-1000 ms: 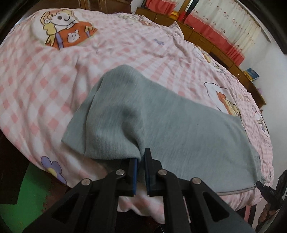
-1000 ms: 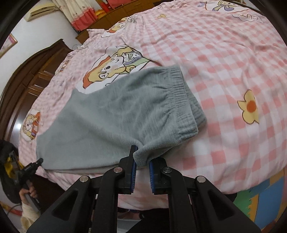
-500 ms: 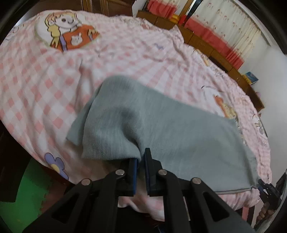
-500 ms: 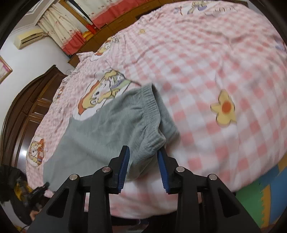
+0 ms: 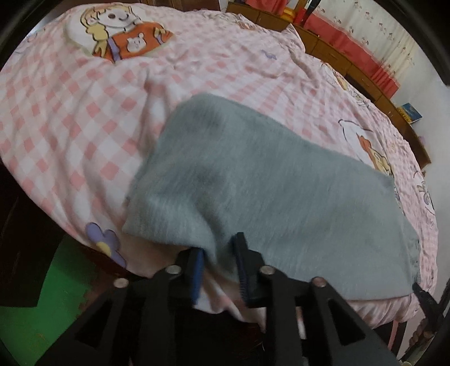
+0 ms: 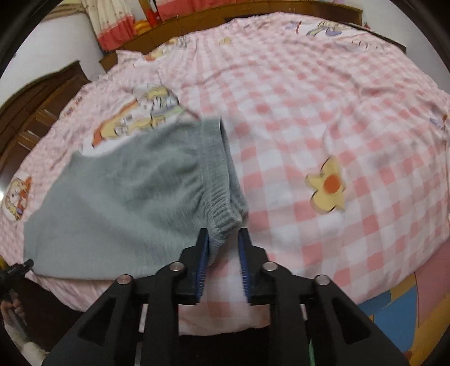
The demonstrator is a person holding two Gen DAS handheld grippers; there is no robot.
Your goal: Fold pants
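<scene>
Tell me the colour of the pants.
Grey-green pants, clearest in the right wrist view.

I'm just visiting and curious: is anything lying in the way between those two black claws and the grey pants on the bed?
Nothing visible. The grey pants lie directly between the open fingers of the left gripper, and the waistband corner sits at the open right gripper. Only pink checked bedding surrounds them.

Bed (image 5: pixel 84 118) under pink-white checked sheet with cartoon prints (flowers, figures). Low wooden cabinets (image 5: pixel 332 59) along white wall (image 6: pixel 56 42), red-and-cream curtains (image 6: pixel 118 25) above. Dark wooden wardrobe (image 6: pixel 31 112). Green floor mat (image 5: pixel 47 309).
</scene>
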